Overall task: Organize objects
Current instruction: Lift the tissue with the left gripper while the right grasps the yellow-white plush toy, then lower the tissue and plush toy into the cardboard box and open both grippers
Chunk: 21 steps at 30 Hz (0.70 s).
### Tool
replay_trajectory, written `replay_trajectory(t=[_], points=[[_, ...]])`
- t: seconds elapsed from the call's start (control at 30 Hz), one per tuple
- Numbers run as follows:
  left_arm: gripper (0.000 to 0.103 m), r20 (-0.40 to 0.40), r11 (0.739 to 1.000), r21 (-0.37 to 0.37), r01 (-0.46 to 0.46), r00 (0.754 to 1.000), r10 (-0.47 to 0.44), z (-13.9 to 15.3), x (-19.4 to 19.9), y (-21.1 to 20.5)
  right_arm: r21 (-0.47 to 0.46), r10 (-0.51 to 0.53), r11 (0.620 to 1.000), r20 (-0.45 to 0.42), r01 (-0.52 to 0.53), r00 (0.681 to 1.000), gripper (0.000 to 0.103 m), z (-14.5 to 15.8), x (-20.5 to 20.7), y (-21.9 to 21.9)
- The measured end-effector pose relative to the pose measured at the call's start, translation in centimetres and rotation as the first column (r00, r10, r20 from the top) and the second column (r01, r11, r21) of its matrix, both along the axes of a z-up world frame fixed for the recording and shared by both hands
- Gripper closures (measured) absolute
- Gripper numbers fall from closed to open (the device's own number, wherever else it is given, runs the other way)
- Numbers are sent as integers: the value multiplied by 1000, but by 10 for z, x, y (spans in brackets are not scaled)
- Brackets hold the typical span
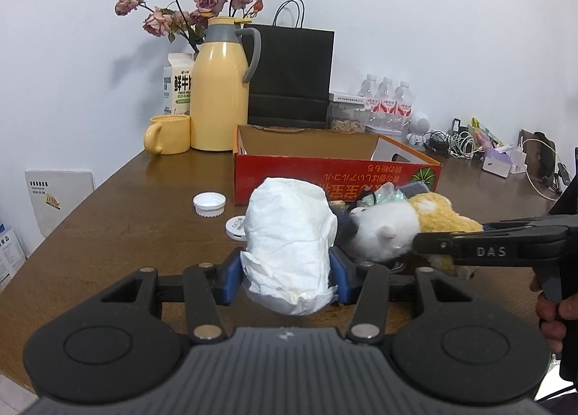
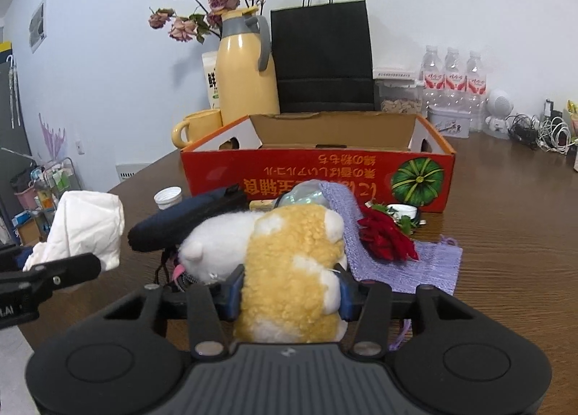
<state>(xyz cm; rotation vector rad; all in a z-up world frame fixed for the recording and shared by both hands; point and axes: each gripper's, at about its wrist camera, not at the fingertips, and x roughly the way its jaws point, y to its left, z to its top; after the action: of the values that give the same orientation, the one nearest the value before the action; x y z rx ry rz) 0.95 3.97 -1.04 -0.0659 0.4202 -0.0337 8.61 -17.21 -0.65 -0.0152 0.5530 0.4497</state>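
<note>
My left gripper (image 1: 287, 279) is shut on a crumpled white tissue wad (image 1: 289, 234), held above the wooden table (image 1: 119, 220). The wad also shows at the left of the right wrist view (image 2: 86, 230). My right gripper (image 2: 287, 292) is shut on a yellow and white plush toy (image 2: 285, 263), which also shows in the left wrist view (image 1: 390, 227). An open red cardboard box (image 2: 318, 176) stands just behind both. A folded dark umbrella (image 2: 184, 216), a purple knitted cloth (image 2: 408, 263) and a red fabric flower (image 2: 386, 238) lie in front of the box.
A white bottle cap (image 1: 209, 203) and a round white lid (image 1: 236, 227) lie on the table left of the box. A yellow thermos jug (image 1: 220, 90), yellow mug (image 1: 168, 138), milk carton (image 1: 177, 84), black paper bag (image 1: 290, 75) and water bottles (image 1: 386, 97) stand at the back. Cables (image 1: 451, 142) lie far right.
</note>
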Motion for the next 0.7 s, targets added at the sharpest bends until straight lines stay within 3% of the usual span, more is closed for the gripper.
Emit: replay_trajectory(t=[0.43,0.7], points=[[54,53,1000,-6,28,998,-28,24,12,-9,59,-43,998,101,37,994,57,24,-3,-31],[53,124,999,-12,31,992,-29,60,61,-8,64,-29,998,174,18,984,57,51,30,-24]])
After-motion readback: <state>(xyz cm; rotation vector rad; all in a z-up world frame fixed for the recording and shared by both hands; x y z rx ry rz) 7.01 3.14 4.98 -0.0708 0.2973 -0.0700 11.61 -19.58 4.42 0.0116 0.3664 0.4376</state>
